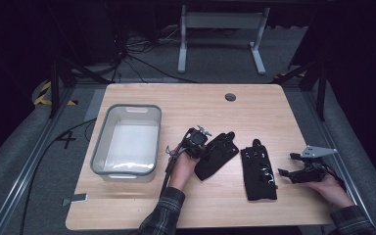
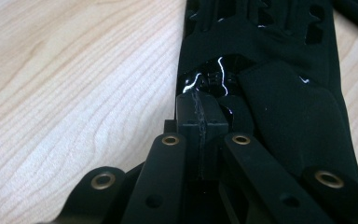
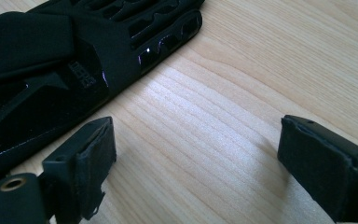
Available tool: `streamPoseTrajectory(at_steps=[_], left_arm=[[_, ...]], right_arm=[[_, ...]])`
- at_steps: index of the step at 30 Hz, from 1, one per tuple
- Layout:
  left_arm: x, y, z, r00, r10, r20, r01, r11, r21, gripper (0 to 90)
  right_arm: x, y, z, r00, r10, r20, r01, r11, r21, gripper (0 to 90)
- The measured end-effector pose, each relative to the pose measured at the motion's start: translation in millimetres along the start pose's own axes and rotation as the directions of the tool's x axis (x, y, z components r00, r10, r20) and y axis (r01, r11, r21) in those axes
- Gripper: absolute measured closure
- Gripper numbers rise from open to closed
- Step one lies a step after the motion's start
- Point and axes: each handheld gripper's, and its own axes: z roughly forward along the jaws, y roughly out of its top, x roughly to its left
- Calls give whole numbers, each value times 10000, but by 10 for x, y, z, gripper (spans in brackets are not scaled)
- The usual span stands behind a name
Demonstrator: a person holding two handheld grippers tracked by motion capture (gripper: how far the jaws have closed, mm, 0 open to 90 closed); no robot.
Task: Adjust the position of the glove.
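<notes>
Gripping one black glove [image 2: 279, 107], left tongs [image 2: 200, 116]; right tongs [image 3: 196, 163] agape; glove lettering illegible.

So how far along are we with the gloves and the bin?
Nothing is in the bin so far. In hand: the left gripper has its jaws closed on the left glove, which lies on the table. The right gripper sits open beside the right glove, not touching it. Left, probably: both gloves into the bin.
</notes>
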Motion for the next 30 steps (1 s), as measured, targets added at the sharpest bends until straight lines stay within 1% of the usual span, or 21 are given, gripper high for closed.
streamPoseTrajectory(at_steps=[4,6,9,11,15,19,22,23,27,29,30], left_arm=[[-59,-64,-52,9998,163,91,-164,9998,119,896],[-114,-110,-90,9991,277,319,-284,9993,225,896],[-198,-155,-134,9979,474,434,-491,9981,382,896],[-264,-190,-156,9966,581,588,-606,9973,417,896],[-348,-233,-175,9934,611,972,-653,9971,399,896],[-431,-239,-170,9901,667,1235,-716,9968,362,895],[-455,-234,-161,9885,669,1359,-725,9967,368,895],[-471,-229,-153,9869,697,1452,-754,9966,340,895],[-518,-215,-139,9837,879,1568,-939,9951,307,895],[-548,-212,-130,9818,869,1687,-930,9952,288,895],[-561,-209,-124,9811,938,1690,-990,9948,225,895]], right_arm=[[0,0,0,10000,-1,-1,1,10000,-2,116],[0,0,0,10000,-5,-2,5,10000,5,116],[0,0,0,10000,-5,-1,5,10000,2,116],[0,0,0,10000,-4,-3,4,10000,3,116],[0,0,0,10000,-1,0,1,10000,-2,116],[0,0,0,10000,-3,2,3,10000,-1,116],[0,0,0,10000,0,1,0,10000,0,116],[0,0,0,10000,-2,3,2,10000,-1,116],[0,0,0,10000,1,1,-1,10000,-2,116],[0,0,0,10000,-1,3,1,10000,0,116],[0,0,0,10000,0,2,0,10000,0,116]])
